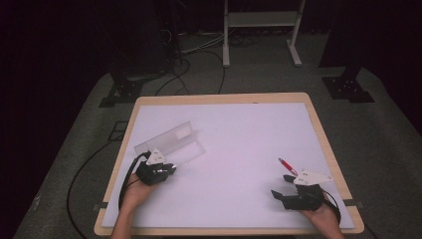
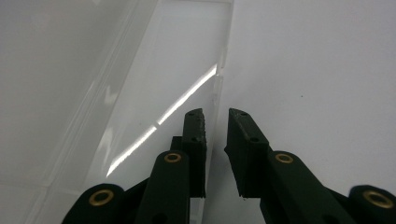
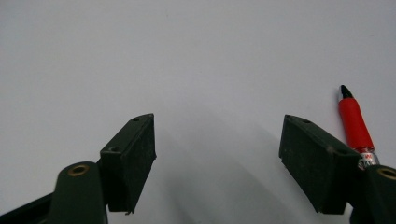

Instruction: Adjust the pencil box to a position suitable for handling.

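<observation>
I'm holding my left gripper [image 2: 215,114] at the near edge of the clear plastic case [image 1: 171,144] on the table's [image 1: 239,149] left side, jaws nearly closed around its thin wall, contact unclear. My right gripper [image 3: 217,140] is hovering spread wide, the red pen [image 3: 355,123] lying just beside its right jaw.

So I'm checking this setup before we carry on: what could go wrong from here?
The left claw straddles the thin wall of the clear plastic case with a narrow gap; closing off-centre could tip or slide the light case. The red pen lies outside the right claw, beside one of its jaws, so a sideways move could nudge it and set it rolling on the smooth white table.
</observation>
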